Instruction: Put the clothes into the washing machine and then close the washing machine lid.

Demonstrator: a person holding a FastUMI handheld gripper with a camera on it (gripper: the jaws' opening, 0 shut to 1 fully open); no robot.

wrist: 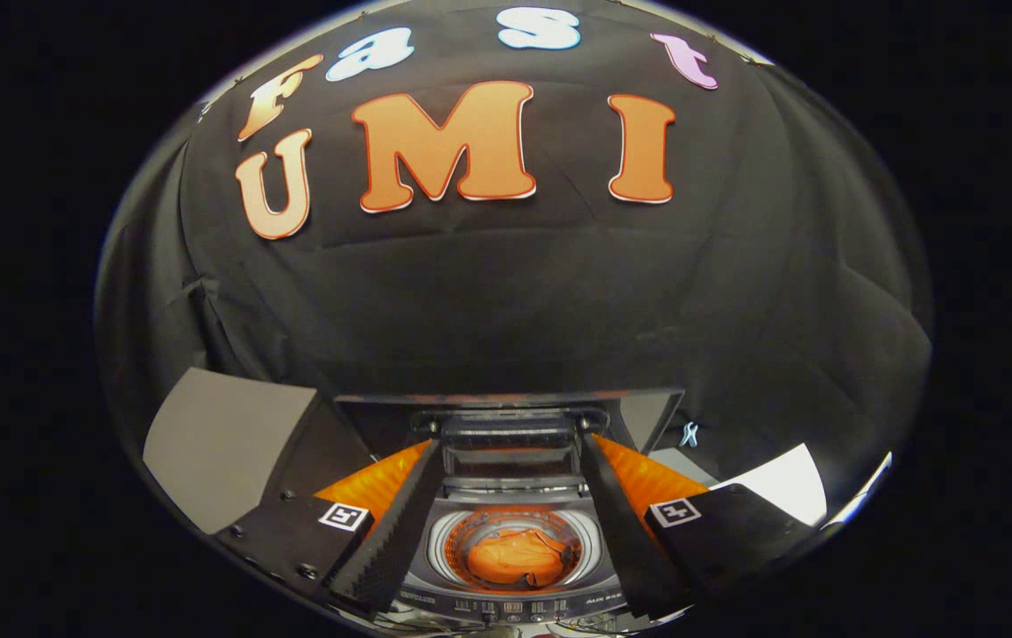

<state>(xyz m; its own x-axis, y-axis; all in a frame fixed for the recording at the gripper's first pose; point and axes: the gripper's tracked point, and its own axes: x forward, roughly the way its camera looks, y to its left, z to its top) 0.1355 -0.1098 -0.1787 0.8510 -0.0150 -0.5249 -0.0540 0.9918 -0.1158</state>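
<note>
**Orange garment in the open washer drum, seen between spread fingers**

Left finger (382,540) and right finger (626,532) of the gripper (506,496) stand spread apart, holding nothing. Between them lies the top-loading washing machine (506,532). Its lid (508,443) stands raised at the far side, beyond the drum (513,548). The crumpled orange clothes (515,558) rest inside the drum, long axis running roughly left to right across the opening. The control panel (510,607) sits along the machine's near edge, below the drum.
</note>
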